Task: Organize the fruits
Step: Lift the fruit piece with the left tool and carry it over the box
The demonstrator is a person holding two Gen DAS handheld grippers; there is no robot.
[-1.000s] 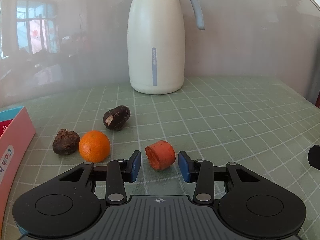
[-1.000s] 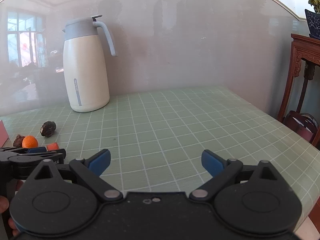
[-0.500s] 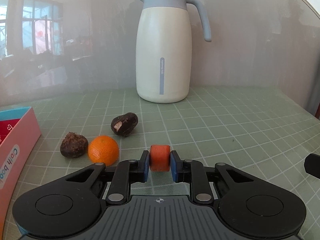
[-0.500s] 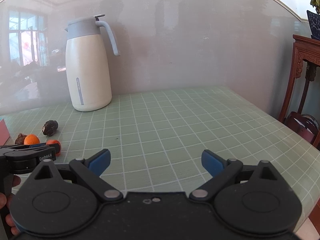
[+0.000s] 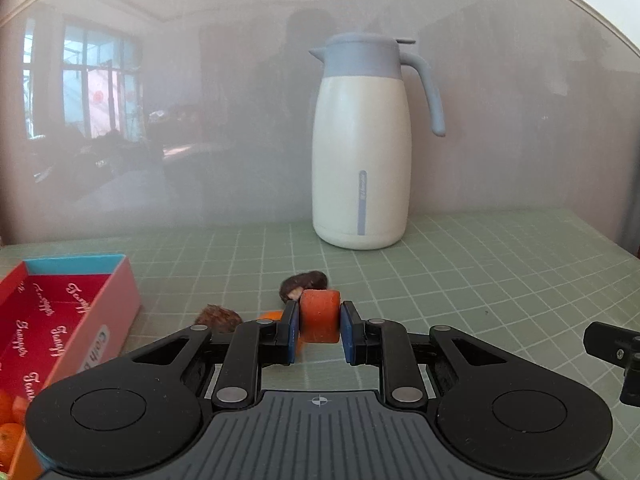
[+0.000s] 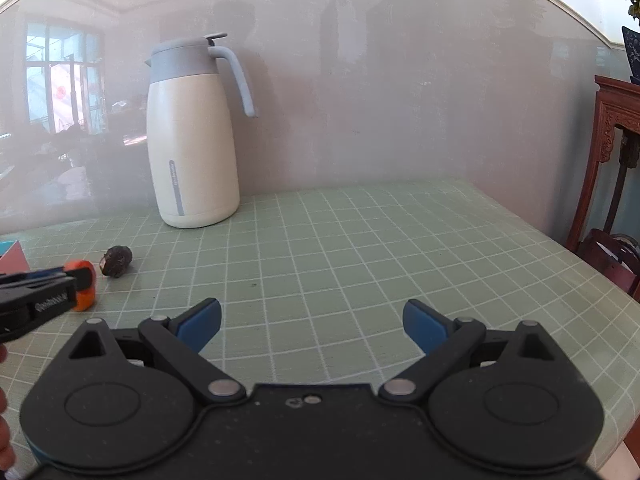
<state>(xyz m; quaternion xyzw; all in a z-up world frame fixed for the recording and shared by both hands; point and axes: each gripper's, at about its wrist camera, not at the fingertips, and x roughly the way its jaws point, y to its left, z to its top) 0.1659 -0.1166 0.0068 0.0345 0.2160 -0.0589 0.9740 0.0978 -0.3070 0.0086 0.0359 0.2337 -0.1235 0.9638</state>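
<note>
My left gripper is shut on an orange-red carrot chunk, held clear above the green grid mat. Below and behind it lie a dark brown fruit, another brown fruit and a tangerine, mostly hidden by the fingers. A pink box with a red lining sits at the left, with orange pieces in its near corner. In the right wrist view the left gripper holds the carrot chunk at the left edge. My right gripper is open over bare mat.
A tall cream jug with a grey-blue lid and handle stands at the back by the wall. A dark wooden stand rises past the table's right edge. The right gripper's tip shows at the left view's right edge.
The left gripper closed on the carrot chunk and lifted it off the mat, swinging left so the pink box came into view. The right gripper stayed open and in place.
</note>
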